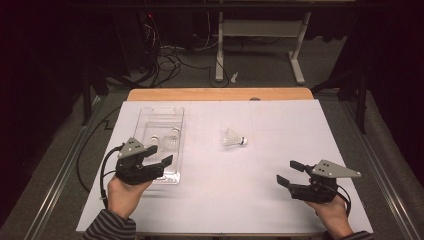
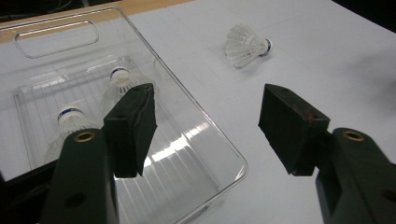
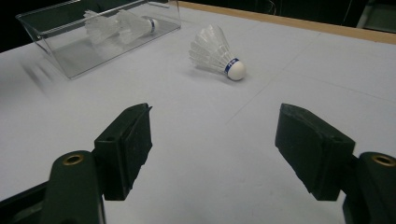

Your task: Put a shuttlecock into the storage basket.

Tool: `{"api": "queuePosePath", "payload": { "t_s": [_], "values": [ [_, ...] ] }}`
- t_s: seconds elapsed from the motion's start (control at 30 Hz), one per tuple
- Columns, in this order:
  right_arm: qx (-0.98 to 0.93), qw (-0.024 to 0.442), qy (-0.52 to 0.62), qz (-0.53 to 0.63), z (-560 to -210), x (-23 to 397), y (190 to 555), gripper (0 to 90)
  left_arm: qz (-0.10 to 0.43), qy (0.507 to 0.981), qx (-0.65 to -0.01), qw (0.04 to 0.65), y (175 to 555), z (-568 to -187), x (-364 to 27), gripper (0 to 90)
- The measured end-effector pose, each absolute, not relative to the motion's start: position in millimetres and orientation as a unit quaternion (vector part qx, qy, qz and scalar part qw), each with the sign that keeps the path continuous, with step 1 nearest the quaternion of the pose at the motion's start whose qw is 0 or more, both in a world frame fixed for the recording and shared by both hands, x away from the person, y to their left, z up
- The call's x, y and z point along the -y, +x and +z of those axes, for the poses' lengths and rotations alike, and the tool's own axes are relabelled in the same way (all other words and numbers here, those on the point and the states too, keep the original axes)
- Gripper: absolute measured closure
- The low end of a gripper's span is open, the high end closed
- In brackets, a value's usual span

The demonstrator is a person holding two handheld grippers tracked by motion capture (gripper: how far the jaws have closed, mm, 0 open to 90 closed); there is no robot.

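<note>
**Two shuttlecocks binned, one left on the table**

Clear plastic tray (image 1: 150,117) sits at the left of the white table (image 1: 260,200). Two shuttlecocks (image 2: 120,84) already stand inside it, cork ends up. Third shuttlecock (image 1: 234,138) lies on its side mid-table, well apart from the tray, untouched. Left gripper (image 1: 159,155) hovers over the tray's near corner, jaws spread wide, holding nothing. Right gripper (image 1: 289,172) is at the table's right, jaws also spread wide and empty, pointed toward the loose shuttlecock but not near it. Judged roughly two thirds done: remaining is to grab the last shuttlecock and place it in the tray.
</note>
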State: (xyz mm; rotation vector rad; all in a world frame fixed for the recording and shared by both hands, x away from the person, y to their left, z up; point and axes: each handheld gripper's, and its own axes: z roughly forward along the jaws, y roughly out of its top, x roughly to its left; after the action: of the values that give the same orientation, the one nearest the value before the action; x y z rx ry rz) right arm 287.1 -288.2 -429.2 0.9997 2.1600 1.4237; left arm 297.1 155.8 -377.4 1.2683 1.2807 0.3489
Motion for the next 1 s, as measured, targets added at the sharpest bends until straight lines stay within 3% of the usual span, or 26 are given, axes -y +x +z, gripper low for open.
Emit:
{"api": "queuePosePath", "payload": {
  "t_s": [1.0],
  "values": [
    [-0.764,0.183,0.357,0.506,-429,288,287,27.7,0.146,0.534,-0.544,0.631,279,-391,-156,37.3]
  ]
}}
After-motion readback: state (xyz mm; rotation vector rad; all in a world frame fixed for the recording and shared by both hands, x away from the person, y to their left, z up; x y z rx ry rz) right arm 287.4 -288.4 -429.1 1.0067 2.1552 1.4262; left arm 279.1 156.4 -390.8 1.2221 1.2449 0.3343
